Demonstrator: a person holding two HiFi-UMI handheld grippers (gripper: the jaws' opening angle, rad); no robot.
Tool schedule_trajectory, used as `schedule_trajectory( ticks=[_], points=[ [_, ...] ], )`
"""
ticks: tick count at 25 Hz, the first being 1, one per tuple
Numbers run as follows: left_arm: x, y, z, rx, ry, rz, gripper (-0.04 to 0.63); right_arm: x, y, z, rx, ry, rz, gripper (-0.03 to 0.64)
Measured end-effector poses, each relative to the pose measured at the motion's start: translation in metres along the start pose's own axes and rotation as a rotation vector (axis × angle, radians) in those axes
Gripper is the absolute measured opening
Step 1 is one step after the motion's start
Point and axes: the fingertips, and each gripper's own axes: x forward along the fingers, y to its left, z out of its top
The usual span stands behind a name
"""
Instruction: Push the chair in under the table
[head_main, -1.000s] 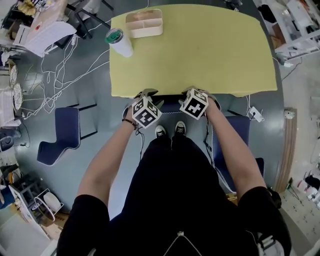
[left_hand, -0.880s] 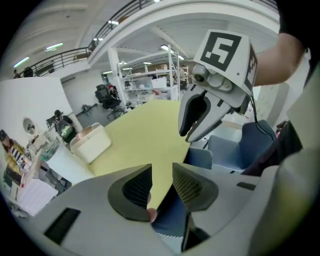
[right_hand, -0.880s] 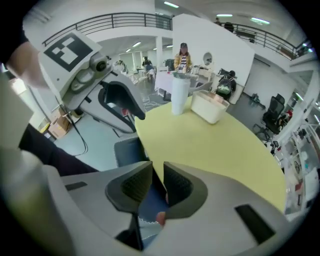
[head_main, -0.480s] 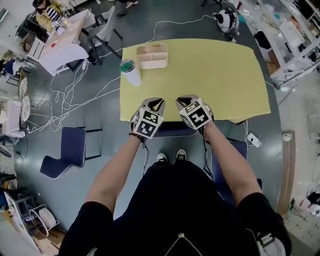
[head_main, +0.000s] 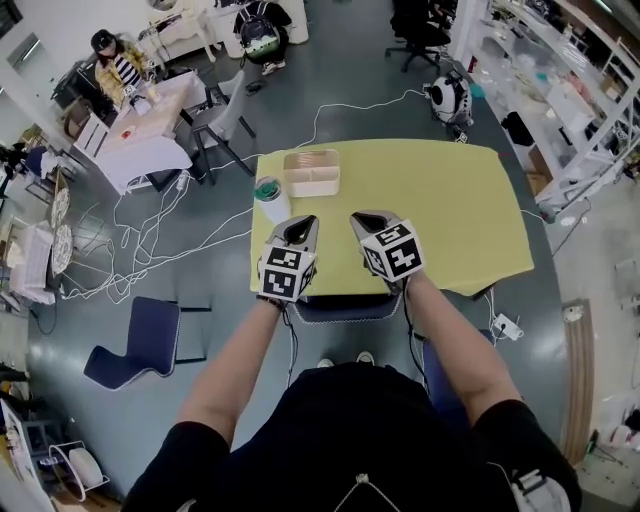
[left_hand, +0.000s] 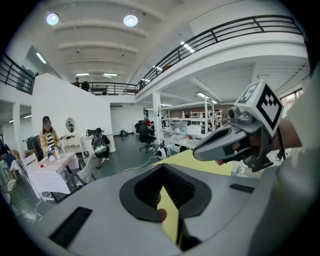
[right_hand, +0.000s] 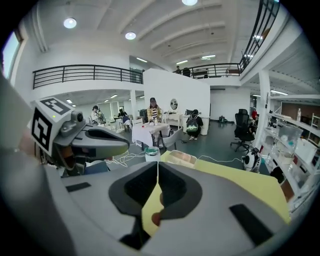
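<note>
Left tongs (head_main: 300, 222) and right tongs (head_main: 366, 218): jaws of both have just closed and now meet, nothing between them. They hang side by side over the near edge of the table (head_main: 450, 200). Chair (head_main: 340, 306) directly beneath them, back just past that edge (seat looks tucked in). Risk: cup (head_main: 270, 198) just ahead-left of left tongs, a forward swing could tip it; an off-centre re-push could skew the chair

The dark blue chair (head_main: 340, 308) sits tucked under the yellow table's (head_main: 450, 200) near edge, only its rim showing.
</note>
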Motion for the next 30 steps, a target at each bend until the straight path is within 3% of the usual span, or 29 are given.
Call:
schedule_trajectory(
  ticks=[6, 15, 30],
  points=[
    [-0.011, 0.023, 0.045, -0.06, -0.109, 0.05, 0.009, -0.014, -0.012, 0.042, 0.043, -0.095, -0.039, 0.015],
    [-0.022, 0.022, 0.089, -0.064, -0.246, 0.078, 0.009, -0.036, -0.024, 0.08, 0.058, -0.232, -0.084, 0.014],
    [-0.02, 0.011, 0.096, -0.091, -0.295, 0.095, 0.009, -0.052, -0.036, 0.075, 0.069, -0.253, -0.099, 0.015]
  ],
)
